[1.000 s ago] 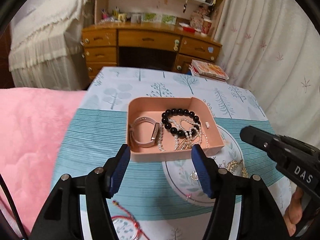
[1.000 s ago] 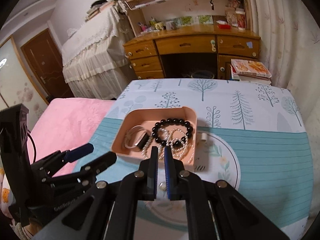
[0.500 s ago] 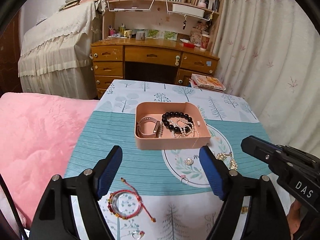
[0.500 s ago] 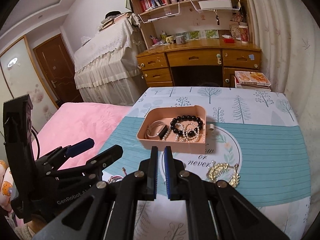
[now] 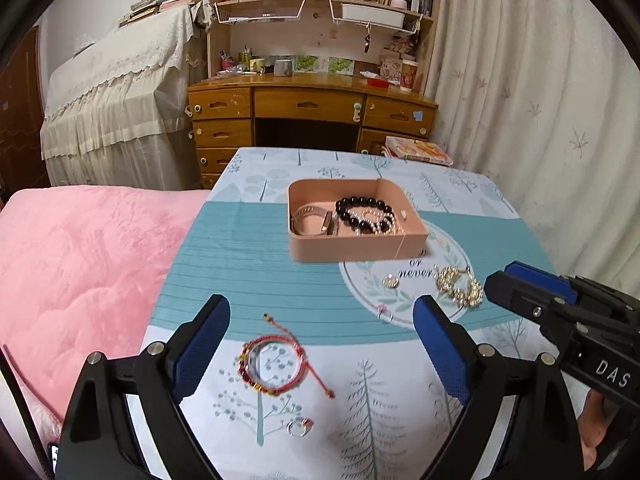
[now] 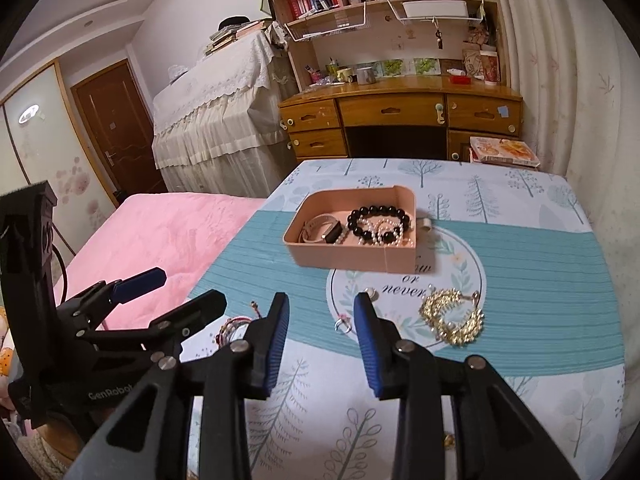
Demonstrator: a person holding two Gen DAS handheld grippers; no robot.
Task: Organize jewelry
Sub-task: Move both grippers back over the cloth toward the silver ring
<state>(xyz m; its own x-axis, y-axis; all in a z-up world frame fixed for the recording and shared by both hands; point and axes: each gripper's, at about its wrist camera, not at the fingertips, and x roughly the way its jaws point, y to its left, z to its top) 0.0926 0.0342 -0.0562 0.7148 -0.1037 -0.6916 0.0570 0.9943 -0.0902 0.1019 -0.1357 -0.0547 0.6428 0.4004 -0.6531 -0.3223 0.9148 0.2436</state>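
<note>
Jewelry is split between the pink tray point(image 5: 356, 246), which sits far on the table point(image 5: 248, 256) and already holds a black bead bracelet point(image 5: 362, 212), a pale strap-like band point(image 5: 308, 220) and a pearl strand point(image 6: 374, 236), and the pieces lying loose on the near cloth. The loose ones are a red cord bracelet point(image 5: 272, 366) near left, a small ring point(image 5: 299, 428) nearer than it, a hoop ring point(image 5: 384, 316) and a round charm point(image 5: 390, 281) in the middle, and a gold leaf bracelet point(image 6: 452, 318) to the right. The left gripper point(image 5: 320, 348) is spread wide and holds nothing, hanging above the red cord bracelet. The right gripper point(image 6: 322, 336) is part open, also with nothing in it, above the cloth with the hoop ring just beyond its tips. The step in hand looks like choosing the next loose piece. For the red cord bracelet, I would lower the left gripper so one finger goes inside the loop and the other outside, close on the cord itself rather than the trailing end, and lift straight up so the tail does not drag the small ring. For the gold leaf bracelet, the right gripper should pinch across a thick part of the chain. Carry each piece above the tray wall and release low inside, in a bare corner, so strands do not tangle. The rings are flat and may slip.
</note>
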